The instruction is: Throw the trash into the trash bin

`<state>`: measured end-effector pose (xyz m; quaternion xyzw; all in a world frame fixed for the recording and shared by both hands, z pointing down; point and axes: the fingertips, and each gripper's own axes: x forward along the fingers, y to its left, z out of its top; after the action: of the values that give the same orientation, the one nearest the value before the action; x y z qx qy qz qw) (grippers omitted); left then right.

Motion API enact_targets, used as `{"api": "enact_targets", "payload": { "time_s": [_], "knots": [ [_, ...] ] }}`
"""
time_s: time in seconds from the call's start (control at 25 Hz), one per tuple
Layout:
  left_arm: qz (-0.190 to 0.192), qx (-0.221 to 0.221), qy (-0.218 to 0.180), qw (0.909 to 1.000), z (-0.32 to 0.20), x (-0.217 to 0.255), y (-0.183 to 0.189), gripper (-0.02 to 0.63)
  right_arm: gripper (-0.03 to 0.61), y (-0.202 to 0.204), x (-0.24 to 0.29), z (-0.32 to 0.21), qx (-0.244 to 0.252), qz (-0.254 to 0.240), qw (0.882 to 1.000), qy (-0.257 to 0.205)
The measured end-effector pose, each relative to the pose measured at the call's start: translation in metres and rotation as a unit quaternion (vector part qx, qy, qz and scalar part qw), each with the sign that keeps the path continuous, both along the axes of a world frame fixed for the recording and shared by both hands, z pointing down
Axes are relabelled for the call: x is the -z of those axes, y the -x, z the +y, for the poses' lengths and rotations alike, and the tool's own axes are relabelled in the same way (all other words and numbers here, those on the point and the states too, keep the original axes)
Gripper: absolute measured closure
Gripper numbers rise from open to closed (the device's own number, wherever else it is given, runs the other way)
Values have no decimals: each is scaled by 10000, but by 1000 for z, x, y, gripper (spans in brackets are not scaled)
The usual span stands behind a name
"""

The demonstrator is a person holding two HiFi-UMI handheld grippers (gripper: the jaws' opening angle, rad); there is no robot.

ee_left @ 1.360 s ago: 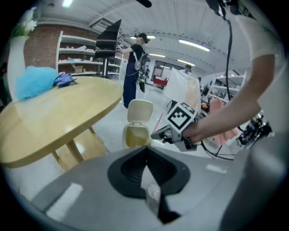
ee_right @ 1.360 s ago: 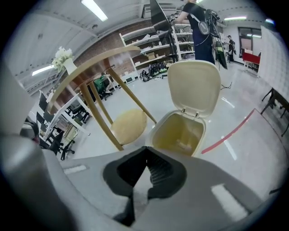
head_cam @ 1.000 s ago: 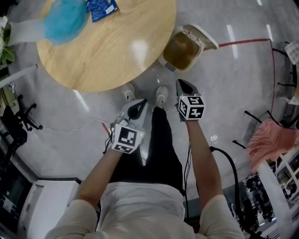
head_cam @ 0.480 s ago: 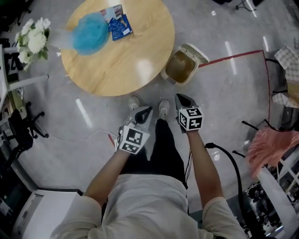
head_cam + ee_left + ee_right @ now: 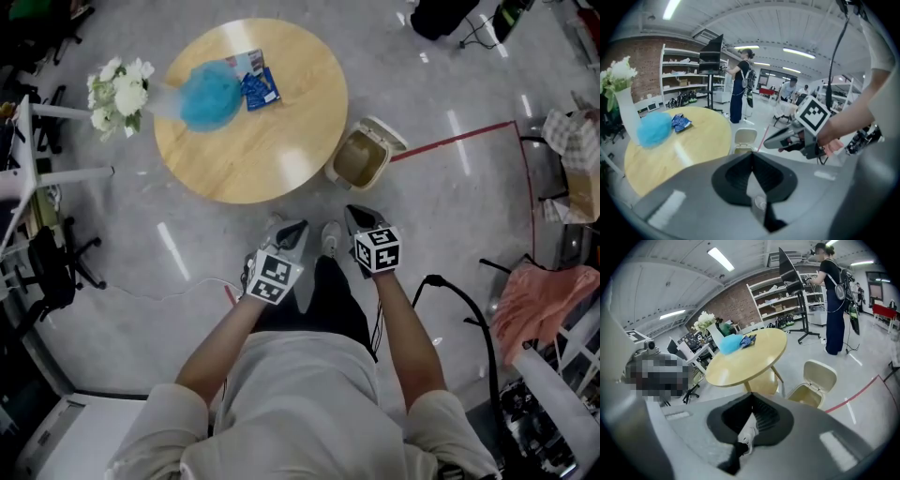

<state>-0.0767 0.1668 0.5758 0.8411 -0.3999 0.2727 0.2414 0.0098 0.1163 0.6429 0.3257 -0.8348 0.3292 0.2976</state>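
Both forearms angle forward and downward, left claw (image 5: 297, 226) and right claw (image 5: 352, 212) each pressed together.

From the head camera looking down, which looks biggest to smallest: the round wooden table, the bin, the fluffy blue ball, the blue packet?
1. round wooden table
2-3. bin and fluffy blue ball: they look about alike, and the bin stands lower, on the floor, so no ranking
4. blue packet

Print on blue wrapper (image 5: 261, 88) illegibly small; pink cloth (image 5: 548, 298) clipped by edge.
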Motion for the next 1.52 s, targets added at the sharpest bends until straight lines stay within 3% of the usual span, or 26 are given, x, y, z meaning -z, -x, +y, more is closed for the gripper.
{"api": "enact_targets", "payload": {
  "time_s": [0.64, 1.0, 1.52],
  "knots": [
    [180, 59, -164, 9997, -3, 69, -4, 611, 577, 11, 86, 14, 309, -295, 9986, -316],
    [196, 378, -338, 9985, -10, 106, 14, 611, 577, 15, 140, 9, 446, -485, 9954, -696],
    [319, 483, -564, 9967, -11, 149, 38, 611, 577, 30, 197, 9, 372, -796, 9888, -1208]
  ]
}}
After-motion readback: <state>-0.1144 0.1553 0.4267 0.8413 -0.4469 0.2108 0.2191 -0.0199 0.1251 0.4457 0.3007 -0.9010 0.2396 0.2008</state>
